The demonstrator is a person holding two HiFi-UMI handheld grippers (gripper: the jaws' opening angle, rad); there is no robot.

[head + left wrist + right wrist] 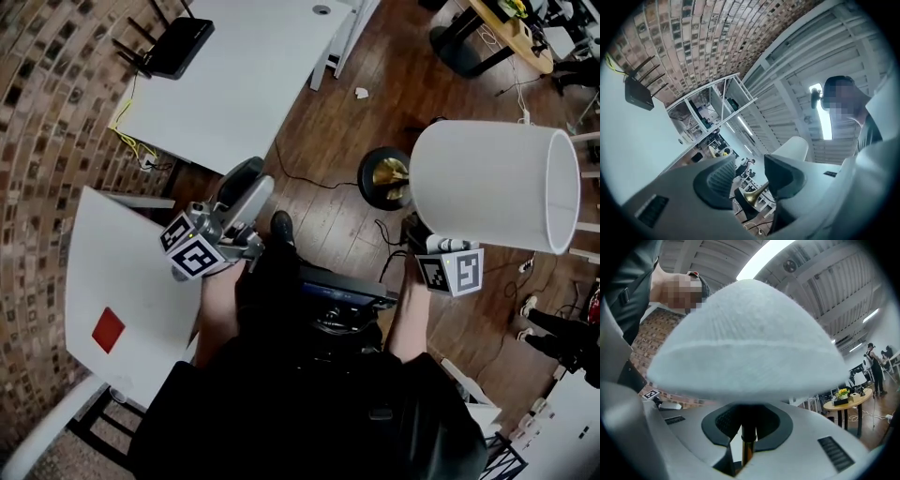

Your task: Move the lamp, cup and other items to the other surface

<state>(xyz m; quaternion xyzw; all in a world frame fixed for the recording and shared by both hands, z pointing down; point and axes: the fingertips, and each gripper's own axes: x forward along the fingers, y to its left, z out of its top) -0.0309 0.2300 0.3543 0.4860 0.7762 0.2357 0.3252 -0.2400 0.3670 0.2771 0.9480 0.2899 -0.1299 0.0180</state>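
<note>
I have the right gripper (744, 427) clenched on the lamp (487, 183), at its stem just under the shade, so the lamp hangs tilted over the floor (319, 141), centre right. The left gripper (749, 178) is released and empty. The white counter (234, 84) lies upper left.

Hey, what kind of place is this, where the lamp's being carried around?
Most likely an open-plan office or workshop, not a home: a router sits on a plain white table by a brick wall, cables trail over the wooden floor, and a strip light runs along a ribbed ceiling.
</note>
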